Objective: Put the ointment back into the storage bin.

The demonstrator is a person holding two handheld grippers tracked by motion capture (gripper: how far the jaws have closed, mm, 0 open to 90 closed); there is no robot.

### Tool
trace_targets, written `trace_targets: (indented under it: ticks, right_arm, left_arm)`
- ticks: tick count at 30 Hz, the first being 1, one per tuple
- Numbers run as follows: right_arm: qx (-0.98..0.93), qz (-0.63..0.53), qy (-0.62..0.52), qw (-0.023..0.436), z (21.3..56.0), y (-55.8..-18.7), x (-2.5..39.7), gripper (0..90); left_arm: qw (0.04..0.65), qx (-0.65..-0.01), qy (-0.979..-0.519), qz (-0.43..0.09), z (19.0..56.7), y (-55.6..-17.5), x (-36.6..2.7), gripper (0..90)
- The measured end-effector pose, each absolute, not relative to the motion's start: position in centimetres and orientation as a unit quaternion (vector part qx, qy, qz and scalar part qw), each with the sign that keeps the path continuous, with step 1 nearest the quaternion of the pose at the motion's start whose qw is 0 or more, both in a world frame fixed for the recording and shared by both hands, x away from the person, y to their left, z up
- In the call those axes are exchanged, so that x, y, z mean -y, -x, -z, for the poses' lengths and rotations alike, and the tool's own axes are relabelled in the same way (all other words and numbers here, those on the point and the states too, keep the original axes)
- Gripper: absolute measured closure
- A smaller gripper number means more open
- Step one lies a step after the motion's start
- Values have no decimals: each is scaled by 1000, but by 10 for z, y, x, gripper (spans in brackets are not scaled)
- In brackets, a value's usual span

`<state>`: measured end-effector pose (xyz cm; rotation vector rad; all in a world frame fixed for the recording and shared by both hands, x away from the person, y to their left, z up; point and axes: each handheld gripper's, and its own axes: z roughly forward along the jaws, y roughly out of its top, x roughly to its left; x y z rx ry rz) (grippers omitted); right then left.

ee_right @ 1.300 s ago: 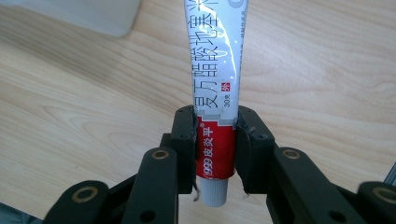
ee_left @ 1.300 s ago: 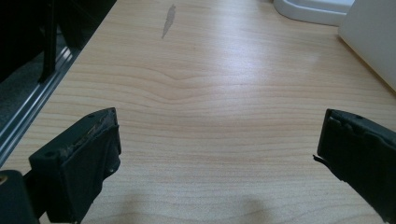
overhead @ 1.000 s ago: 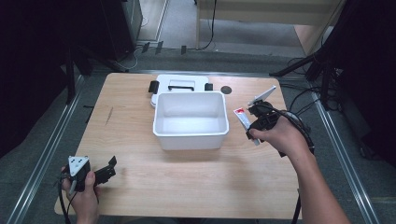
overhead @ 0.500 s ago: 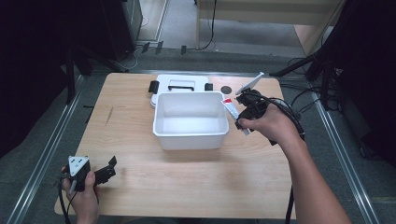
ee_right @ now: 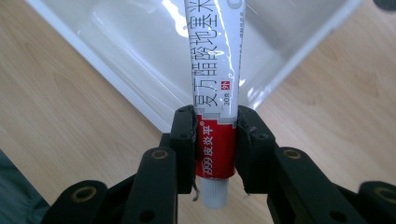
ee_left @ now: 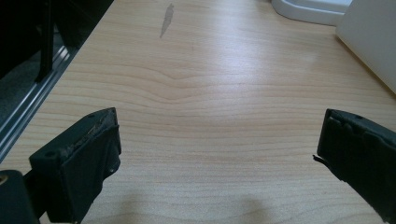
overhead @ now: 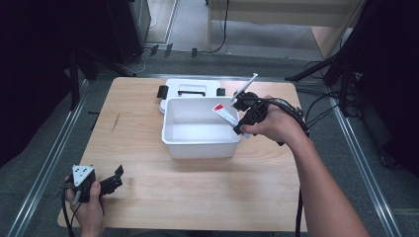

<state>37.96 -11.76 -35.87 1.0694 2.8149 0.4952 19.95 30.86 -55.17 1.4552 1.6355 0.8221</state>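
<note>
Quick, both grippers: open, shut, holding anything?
Left gripper: open, holding nothing, low over the table.
Right gripper: shut on the ointment tube, held over the white bin.

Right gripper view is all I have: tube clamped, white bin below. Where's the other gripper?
Observer: The left gripper sits at the table's near left corner, well away from the white bin.
Operator: Holding anything?
Observer: No. In the left gripper view its jaws stand wide apart over bare wood.
Operator: Anything behind the bin?
Observer: A white lid with black latches lies flat on the table just beyond it.
Operator: Tube over the bin?
Observer: Yes. The right gripper holds the ointment tube across the bin's right rim, free end above the inside.
</note>
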Motion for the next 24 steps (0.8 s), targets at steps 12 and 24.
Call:
trace_targets:
  ticks: [12, 24]
  right_arm:
    - [-960, -157, -226, 55, 365, -384, 99, 721]
    - [-973, -142, -181, 32, 383, -392, 82, 722]
  left_arm:
    - [391, -644, -573, -323, 552, -200, -309, 1]
    - [393, -643, -573, -323, 552, -200, -309, 1]
